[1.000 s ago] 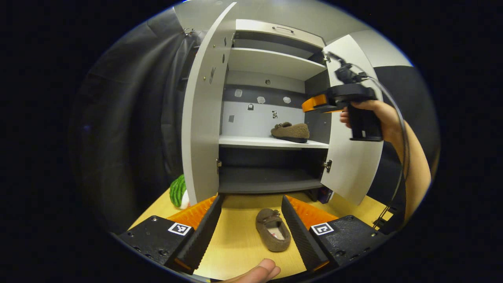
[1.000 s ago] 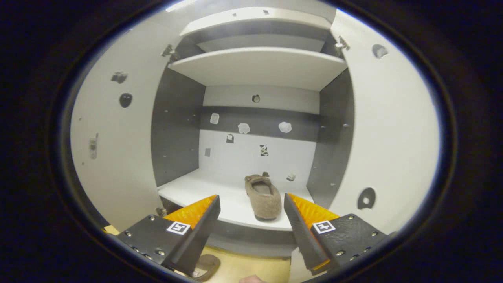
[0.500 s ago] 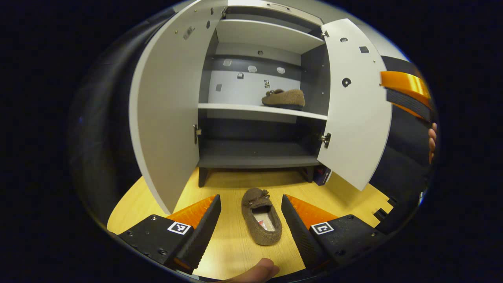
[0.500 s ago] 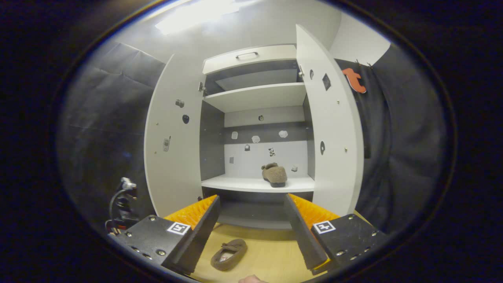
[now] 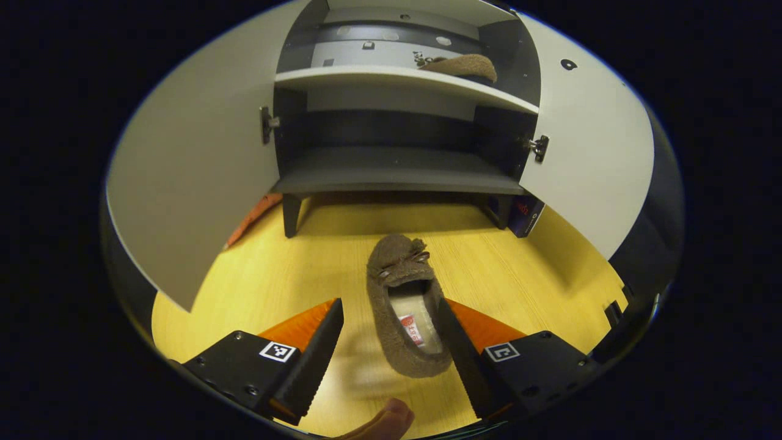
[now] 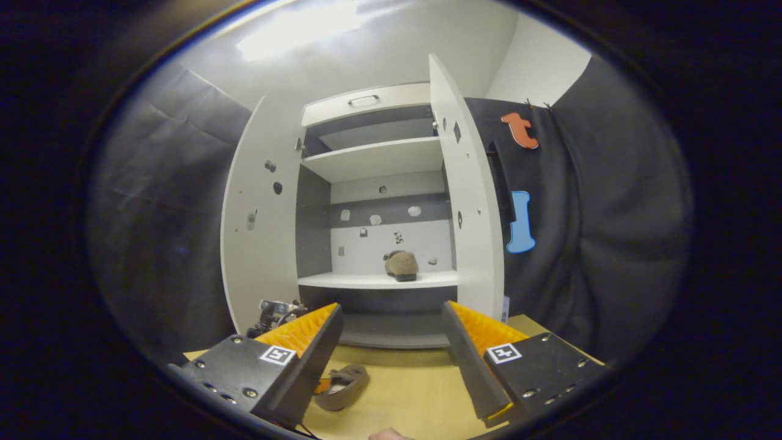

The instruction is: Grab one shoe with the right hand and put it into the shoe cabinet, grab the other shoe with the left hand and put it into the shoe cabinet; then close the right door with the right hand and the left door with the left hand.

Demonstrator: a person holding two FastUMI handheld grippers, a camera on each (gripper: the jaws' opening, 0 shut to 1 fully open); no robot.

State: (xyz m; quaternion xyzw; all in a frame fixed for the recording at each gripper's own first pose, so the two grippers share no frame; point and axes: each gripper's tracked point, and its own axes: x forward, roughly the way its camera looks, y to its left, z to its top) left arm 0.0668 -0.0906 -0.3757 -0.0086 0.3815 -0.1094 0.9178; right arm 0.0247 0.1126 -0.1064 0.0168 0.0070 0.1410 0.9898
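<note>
A brown furry slipper point(image 5: 406, 308) lies on the wooden floor, toe pointing at the cabinet. My left gripper point(image 5: 391, 342) is open and low over it, its fingers on either side of the heel without touching. The second slipper point(image 5: 461, 64) rests on the white middle shelf point(image 5: 342, 74), right of centre. In the right gripper view my right gripper point(image 6: 391, 342) is open and empty, held back from the cabinet point(image 6: 372, 238). From there I see the shelved slipper point(image 6: 401, 264) and the floor slipper point(image 6: 343, 385), partly hidden behind a finger. Both doors stand open.
The left door point(image 5: 195, 165) and right door point(image 5: 589, 153) flank the opening, with a dark lower shelf point(image 5: 397, 177) between them. A small dark box point(image 5: 525, 215) sits at the cabinet's right foot. A fingertip point(image 5: 382, 423) shows at the bottom edge.
My left gripper has dropped and moved forward until its fingers straddle the floor slipper. My right gripper has pulled back from the cabinet, leaving the other slipper on the shelf.
</note>
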